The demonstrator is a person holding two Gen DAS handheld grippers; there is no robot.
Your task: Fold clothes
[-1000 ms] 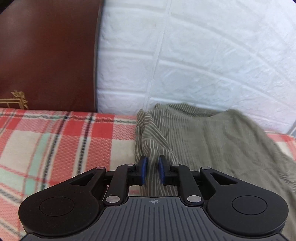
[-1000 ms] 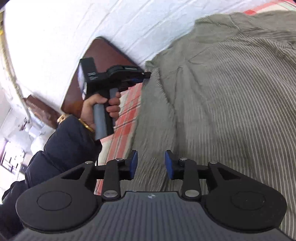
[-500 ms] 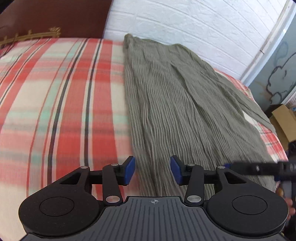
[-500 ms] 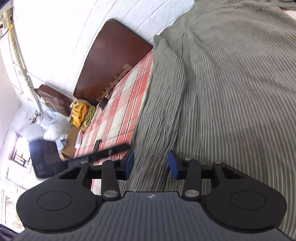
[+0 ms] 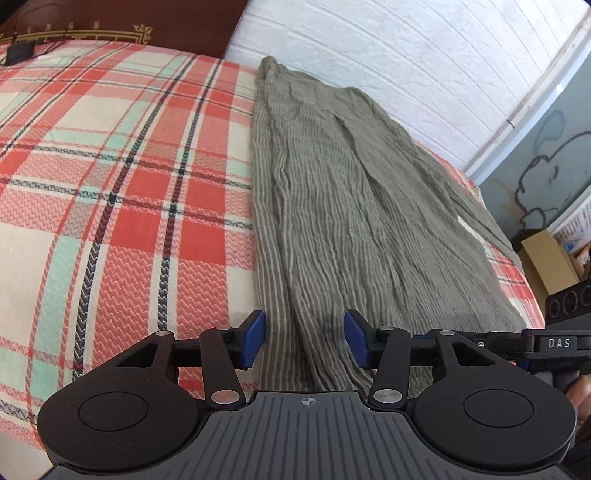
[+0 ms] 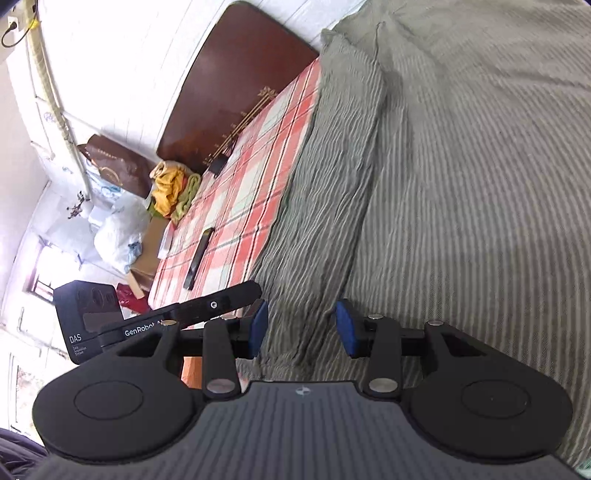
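Olive-green striped garment (image 5: 343,206) lies spread lengthwise on the plaid bedspread (image 5: 122,177), running from the near edge of the bed up to the white brick wall (image 5: 424,62) at the far edge. Fabric is crinkled, with a lengthwise fold along its left side. Its far end is bunched against the wall, beside the dark brown headboard (image 5: 122,18).

Left gripper (image 5: 304,339): jaws stand wide apart, nothing between the blue pads (image 5: 255,338). They straddle the garment's near left portion, at its left border; contact with the cloth cannot be determined.

Right gripper (image 6: 299,328): jaws likewise wide, holding nothing, positioned over the folded ridge of the garment (image 6: 424,177) near the bed's near edge. The left unit's black body, marked "DAS", shows just beside it on the left in the right wrist view.

On the bedspread, well apart from the garment: a black phone (image 6: 199,258) and a small dark object (image 6: 218,165) near the headboard. Beyond the bed's far corner: yellow and green cloths (image 6: 173,192) and white plastic bags (image 6: 114,236).
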